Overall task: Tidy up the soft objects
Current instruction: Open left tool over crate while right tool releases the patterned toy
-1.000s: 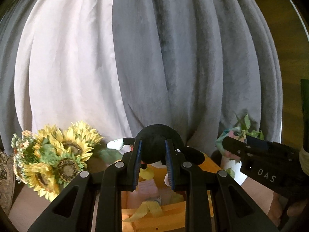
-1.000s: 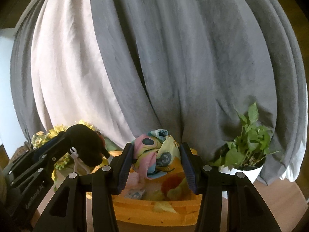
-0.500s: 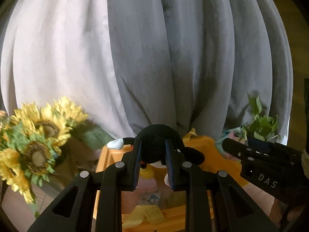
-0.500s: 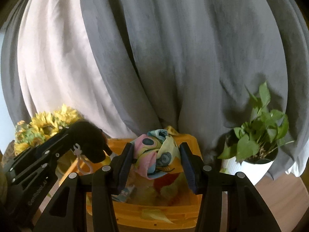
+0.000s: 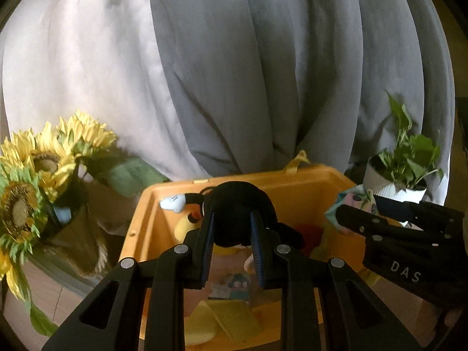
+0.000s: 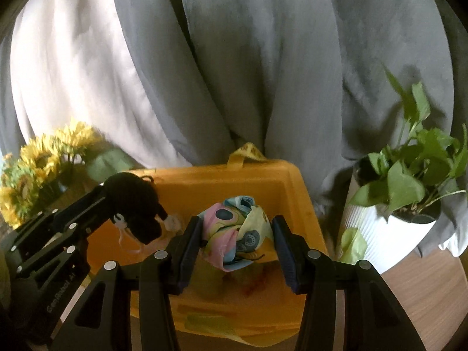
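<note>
Left claw (image 5: 232,244) clamped on black plush (image 5: 237,207), right claw (image 6: 237,244) on bundled cloth (image 6: 238,231), both frame-centre over orange bin (image 6: 289,193), for dropping in.

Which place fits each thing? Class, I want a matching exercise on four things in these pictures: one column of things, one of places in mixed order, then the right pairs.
Things:
1. black plush toy
2. patterned cloth bundle
3. sunflowers
4. potted green plant

Places:
A. beside the orange bin, on the right wrist view's right
B. between the pads of the left claw
C. beside the bin, on the left wrist view's left
D. between the pads of the right claw

Pairs: 1-B, 2-D, 3-C, 4-A
</note>
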Available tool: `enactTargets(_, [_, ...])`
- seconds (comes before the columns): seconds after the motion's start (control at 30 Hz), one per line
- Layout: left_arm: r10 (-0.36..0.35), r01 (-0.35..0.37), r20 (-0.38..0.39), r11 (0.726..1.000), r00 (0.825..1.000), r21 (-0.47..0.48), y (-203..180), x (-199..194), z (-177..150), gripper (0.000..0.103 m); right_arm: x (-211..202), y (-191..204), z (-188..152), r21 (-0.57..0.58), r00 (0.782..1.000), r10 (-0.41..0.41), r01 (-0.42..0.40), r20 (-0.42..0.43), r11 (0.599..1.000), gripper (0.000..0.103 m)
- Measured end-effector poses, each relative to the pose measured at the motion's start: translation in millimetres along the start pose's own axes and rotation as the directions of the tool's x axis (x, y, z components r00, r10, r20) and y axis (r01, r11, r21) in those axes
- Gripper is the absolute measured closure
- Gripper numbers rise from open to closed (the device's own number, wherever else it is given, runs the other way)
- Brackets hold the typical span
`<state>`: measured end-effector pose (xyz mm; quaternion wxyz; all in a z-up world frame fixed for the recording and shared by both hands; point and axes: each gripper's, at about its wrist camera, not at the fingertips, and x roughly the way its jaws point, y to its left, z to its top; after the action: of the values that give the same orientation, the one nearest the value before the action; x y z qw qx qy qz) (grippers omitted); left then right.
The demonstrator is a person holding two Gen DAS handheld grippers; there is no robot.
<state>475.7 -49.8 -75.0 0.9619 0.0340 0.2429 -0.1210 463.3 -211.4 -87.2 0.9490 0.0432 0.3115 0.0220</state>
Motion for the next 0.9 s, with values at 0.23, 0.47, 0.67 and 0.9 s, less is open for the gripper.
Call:
enactTargets(0.23, [-0.027, 0.027, -0.053, 1.000, 0.998, -0.009, -1, 9, -10, 0.072, 5, 2, -4, -0.006, 1.000, 0.001, -0.001, -0.027, 1.000, 0.050])
enactTargets(0.47, [-0.012, 0.013, -0.041, 1.000, 0.999, 0.017, -6, -2, -10, 0.050, -1, -2, -4, 0.010, 1.000, -0.013, 0.013, -0.015, 1.000, 0.036])
enactTargets(0.67, [0.034, -0.034, -0.013, 0.999, 0.999, 0.023, -7, -25, -8, 0.045, -15, -7, -5, 0.027, 1.000, -0.025, 0.025, 0.005, 0.999, 0.036])
enactTargets(0.9, [0.068, -0.067, 0.025, 0.998, 0.997, -0.007, -3, -58, -4, 0.043, -36, -7, -6, 0.044, 0.999, -0.020, 0.019, 0.034, 0.999, 0.036])
